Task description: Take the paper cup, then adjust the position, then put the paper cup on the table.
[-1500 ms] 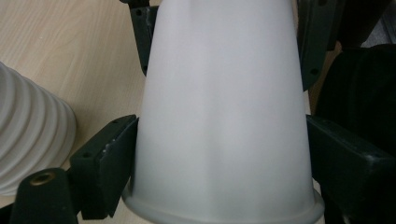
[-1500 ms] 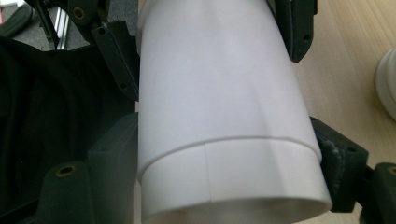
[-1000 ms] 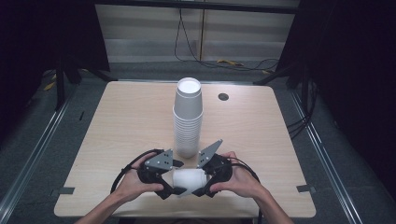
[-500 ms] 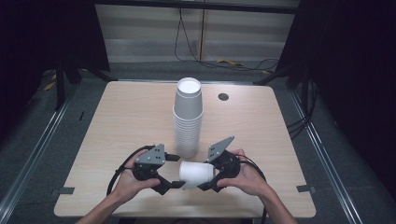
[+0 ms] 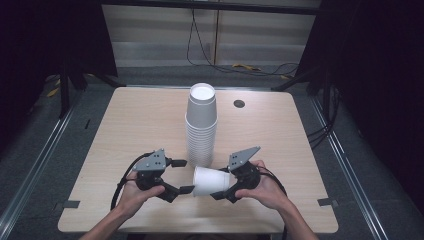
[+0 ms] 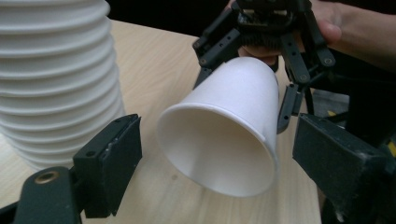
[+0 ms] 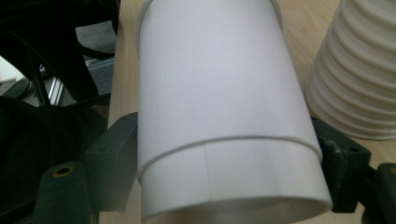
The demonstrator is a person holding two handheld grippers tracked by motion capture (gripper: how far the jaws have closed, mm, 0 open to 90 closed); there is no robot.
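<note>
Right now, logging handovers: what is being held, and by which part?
The right gripper clamps the white paper cup by its base end, sideways. The left gripper stands open, apart from the rim.

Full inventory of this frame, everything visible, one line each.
Loose white paper cup: 1, white, lying sideways near the table's front edge, held at its base end.
Stack of white paper cups: 1 stack, white, upright mid-table.
Wooden table: 1, light wood.
Round black grommet: 1, black, far right of tabletop.
Left gripper: 1, black, jaws open, apart from the cup's mouth.
Right gripper: 1, black, shut on the cup.
</note>
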